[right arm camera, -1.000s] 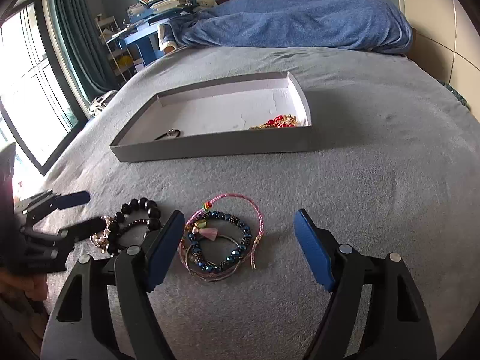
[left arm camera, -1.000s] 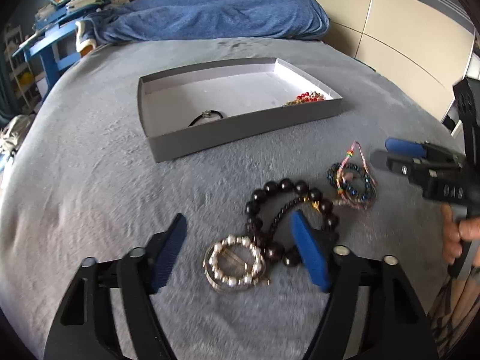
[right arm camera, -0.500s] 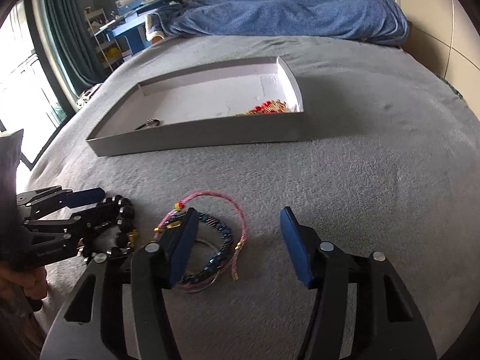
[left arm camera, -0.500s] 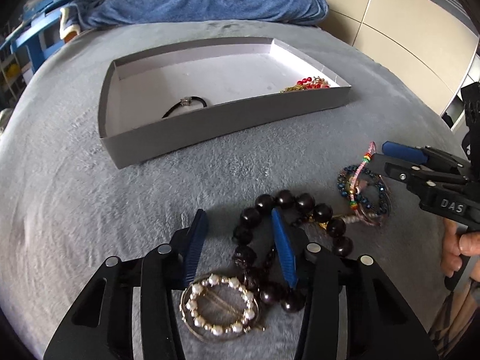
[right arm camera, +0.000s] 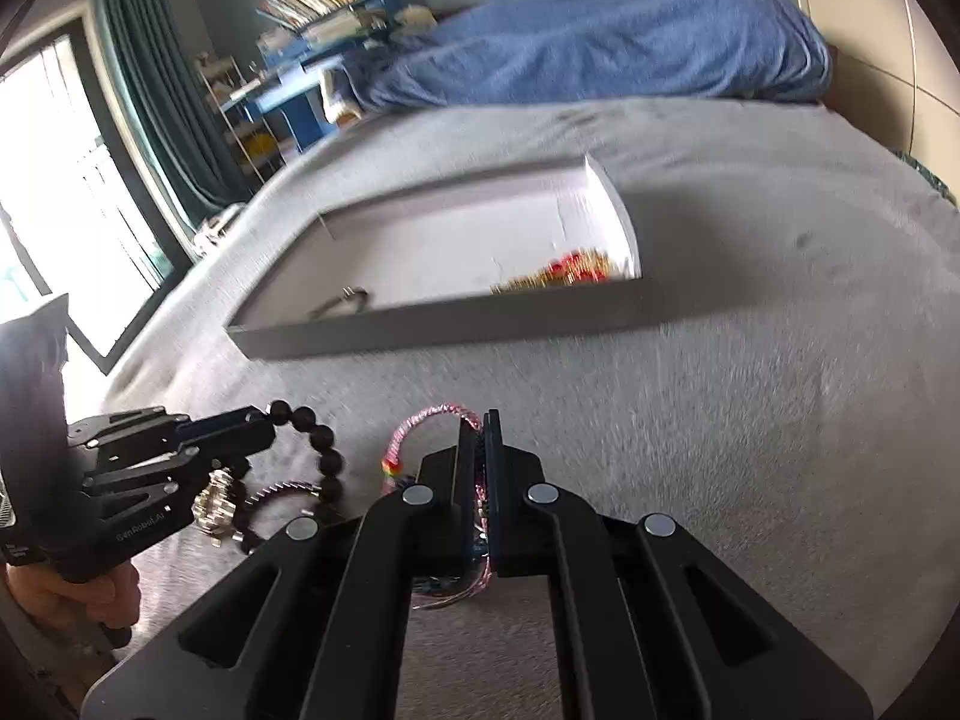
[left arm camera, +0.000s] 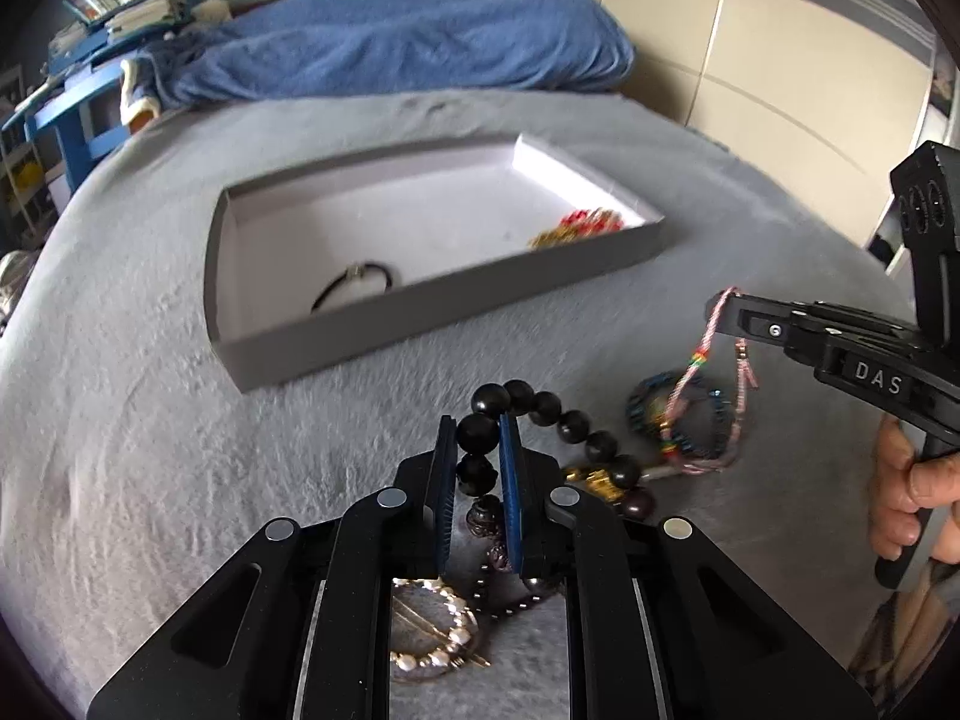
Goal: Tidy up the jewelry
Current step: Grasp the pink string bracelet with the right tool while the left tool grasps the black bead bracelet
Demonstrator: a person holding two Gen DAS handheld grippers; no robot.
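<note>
Grey bedcover (left arm camera: 150, 450) carries everything. Going L to R in the left wrist view: grey tray (left arm camera: 372, 324) sits further up the bed w/ a black hair tie (left arm camera: 354, 288) in its near-left part and a red-gold piece (left arm camera: 576, 228) in its near-right corner. Near edge, under the tool, a pearl ring (left arm camera: 432, 630) lies flat on the cover. Left gripper (left arm camera: 477, 438) has just been closing; its blue pads now pinch the black beads (left arm camera: 528, 402), one big bead caught between them, rest of the strand curving off to the R. Beside that, a blue bead bracelet (left arm camera: 648, 414) rests on the cover. Right gripper (left arm camera: 720, 312) has just been closing too; fingers nearly together, nipping the pink cord (left arm camera: 690, 366), which hangs from its tip down onto the blue bracelet. Right wrist view agrees: cord (right arm camera: 420, 420) loops out of the clamped pads (right arm camera: 493, 438). Far R, a hand (left arm camera: 906, 480) grips the handle. Both views blurred.
</note>
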